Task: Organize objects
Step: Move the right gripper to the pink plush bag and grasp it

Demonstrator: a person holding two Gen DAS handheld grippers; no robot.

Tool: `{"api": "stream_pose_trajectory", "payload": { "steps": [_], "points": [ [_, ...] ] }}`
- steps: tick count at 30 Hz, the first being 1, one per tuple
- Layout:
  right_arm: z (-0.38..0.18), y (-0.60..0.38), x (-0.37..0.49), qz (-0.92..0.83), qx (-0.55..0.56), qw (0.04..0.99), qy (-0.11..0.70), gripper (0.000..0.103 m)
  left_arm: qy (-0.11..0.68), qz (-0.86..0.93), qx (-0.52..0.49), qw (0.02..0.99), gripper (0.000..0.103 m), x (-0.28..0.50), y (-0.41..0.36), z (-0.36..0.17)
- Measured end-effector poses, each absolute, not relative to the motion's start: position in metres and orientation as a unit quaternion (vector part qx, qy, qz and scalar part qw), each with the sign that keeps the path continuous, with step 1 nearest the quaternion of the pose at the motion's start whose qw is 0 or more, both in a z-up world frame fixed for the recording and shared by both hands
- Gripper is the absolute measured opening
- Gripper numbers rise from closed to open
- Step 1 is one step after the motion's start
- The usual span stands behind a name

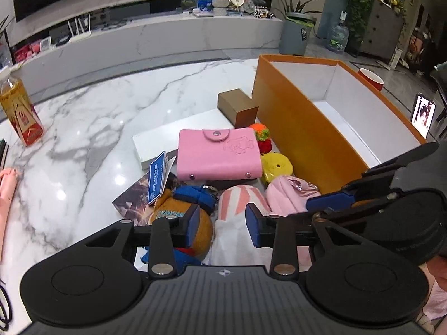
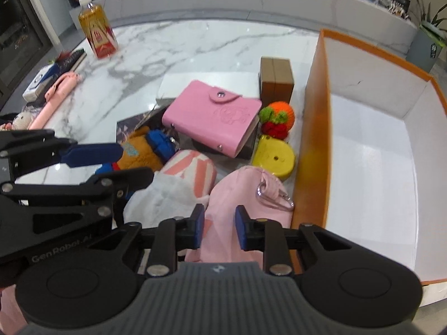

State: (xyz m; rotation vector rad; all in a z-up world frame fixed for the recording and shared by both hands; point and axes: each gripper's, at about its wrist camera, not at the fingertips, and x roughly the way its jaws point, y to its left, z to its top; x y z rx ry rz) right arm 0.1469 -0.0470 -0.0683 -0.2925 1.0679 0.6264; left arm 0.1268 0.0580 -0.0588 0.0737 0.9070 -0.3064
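Observation:
A heap of small items lies on the marble table beside an open orange box (image 2: 315, 128). My right gripper (image 2: 220, 223) points down with a pink drawstring pouch (image 2: 245, 189) filling the gap between its blue pads; it is shut on the cloth. My left gripper (image 1: 223, 223) hangs over a white pouch with pink stripes (image 1: 237, 195). Its left pad overlaps a brown plush toy (image 1: 178, 209), with a gap beside the cloth, so it stands open. A pink snap wallet (image 1: 219, 153) lies in the middle of the heap. The orange box's white inside holds nothing visible.
Around the wallet lie a yellow round case (image 2: 273, 157), a knitted orange-and-red toy (image 2: 276, 117), a brown box (image 2: 276, 79), a flat white box (image 1: 167, 139) and a blue card (image 1: 156, 178). A drink bottle (image 2: 97, 32) and pink stick (image 2: 56, 95) are at the left.

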Motion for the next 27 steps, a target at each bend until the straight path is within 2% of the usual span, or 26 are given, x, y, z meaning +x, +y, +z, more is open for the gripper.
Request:
{"api": "stream_pose_trajectory", "payload": {
  "steps": [7, 9, 14, 18, 21, 27],
  "points": [
    [-0.075, -0.036, 0.140, 0.296, -0.176, 0.792, 0.504, 0.038, 0.446, -0.144, 0.035, 0.883, 0.042, 0.124, 0.064, -0.062],
    [-0.079, -0.030, 0.136, 0.300, -0.198, 0.786, 0.502, 0.047, 0.448, -0.146, 0.036, 0.881, 0.042, 0.123, 0.064, -0.061],
    [-0.090, -0.023, 0.131, 0.309, -0.264, 0.765, 0.500, 0.047, 0.442, -0.149, 0.050, 0.883, 0.042, 0.118, 0.061, -0.056],
    [-0.086, -0.026, 0.130, 0.321, -0.274, 0.761, 0.493, 0.031, 0.440, -0.152, 0.053, 0.883, 0.042, 0.118, 0.060, -0.055],
    [-0.074, -0.032, 0.130, 0.326, -0.264, 0.770, 0.481, 0.024, 0.439, -0.153, 0.048, 0.884, 0.042, 0.120, 0.059, -0.053],
    [-0.038, -0.047, 0.131, 0.345, -0.238, 0.787, 0.453, 0.019, 0.449, -0.138, -0.007, 0.883, 0.047, 0.135, 0.060, -0.048]
  ]
}}
